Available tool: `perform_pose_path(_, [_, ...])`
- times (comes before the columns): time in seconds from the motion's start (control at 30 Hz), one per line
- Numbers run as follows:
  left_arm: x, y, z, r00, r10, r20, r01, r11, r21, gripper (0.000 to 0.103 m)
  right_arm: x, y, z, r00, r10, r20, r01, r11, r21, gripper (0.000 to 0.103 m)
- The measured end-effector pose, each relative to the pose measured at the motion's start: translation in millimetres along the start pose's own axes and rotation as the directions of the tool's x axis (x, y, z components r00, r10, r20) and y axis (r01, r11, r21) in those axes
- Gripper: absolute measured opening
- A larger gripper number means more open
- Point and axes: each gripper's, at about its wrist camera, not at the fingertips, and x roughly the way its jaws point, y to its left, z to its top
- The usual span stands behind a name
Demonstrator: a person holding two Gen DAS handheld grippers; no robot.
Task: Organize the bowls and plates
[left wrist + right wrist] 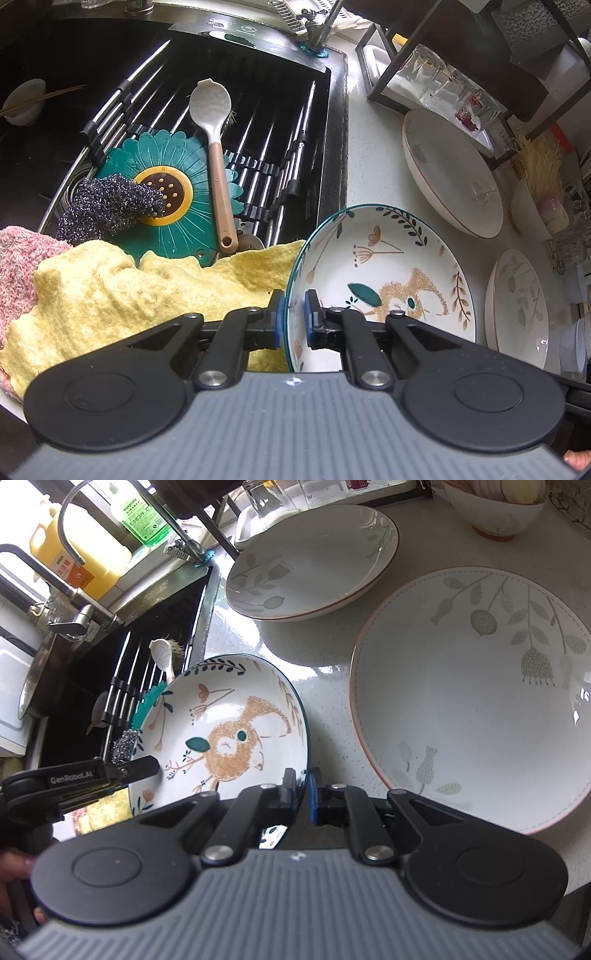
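A white plate with a teal rim and a hedgehog picture [388, 258] [229, 709] sits on the pale counter beside the sink. My left gripper [293, 317] is shut on its near left rim, one blue pad outside and one inside. My right gripper [303, 794] is shut on the plate's near right rim in the same way. In the right wrist view the left gripper [147, 768] reaches in from the left edge onto the plate. Two more plates with grey leaf prints lie on the counter, a large near one [472, 701] and a farther one [314, 561].
The black sink [332, 147] holds a roll-up rack, a green sunflower mat [173, 206], a spoon [216, 155] and a scrubber [110, 206]. A yellow cloth [129, 295] lies left of the plate. A black shelf with glasses [443, 81] and a filled bowl [495, 513] stand at the back.
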Motion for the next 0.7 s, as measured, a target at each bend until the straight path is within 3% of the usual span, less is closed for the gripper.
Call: perform_pose_path(0.7, [-41.4, -11.2, -27.4, 0.998, -0.024, 0.059, 0.025, 0.999, -0.029, 0.013, -37.1, 0.0, 14.3, 0.995, 0.074, 0.063, -0.068, 0.993, -0.097, 0.009])
